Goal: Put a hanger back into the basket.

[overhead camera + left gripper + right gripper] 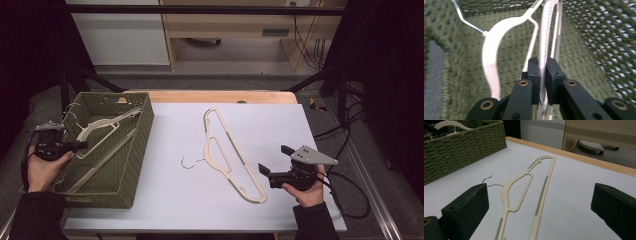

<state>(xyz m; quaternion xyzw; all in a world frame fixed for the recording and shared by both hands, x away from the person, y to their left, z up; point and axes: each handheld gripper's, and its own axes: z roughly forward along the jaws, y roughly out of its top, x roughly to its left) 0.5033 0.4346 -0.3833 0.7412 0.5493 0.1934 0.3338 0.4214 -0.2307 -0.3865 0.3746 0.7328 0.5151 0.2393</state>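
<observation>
L gripper [543, 72] sits inside green woven basket [137, 150] at table's left, jaws clamped on basket hanger [546, 35] strap. R gripper [274, 162] at near right, jaws spread wide w/ nothing between, just right of cream hanger [225, 150] lying flat mid-table on white mat [280, 130].

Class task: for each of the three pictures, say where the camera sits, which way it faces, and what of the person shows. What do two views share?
High view: above the person's side, looking down on the white table; both hands, left claw.
Left gripper view: rides the claw, facing into the green woven basket; jaws shut on a cream plastic hanger.
Right gripper view: right claw open.
Shared: the cream hanger lying on the table.
</observation>
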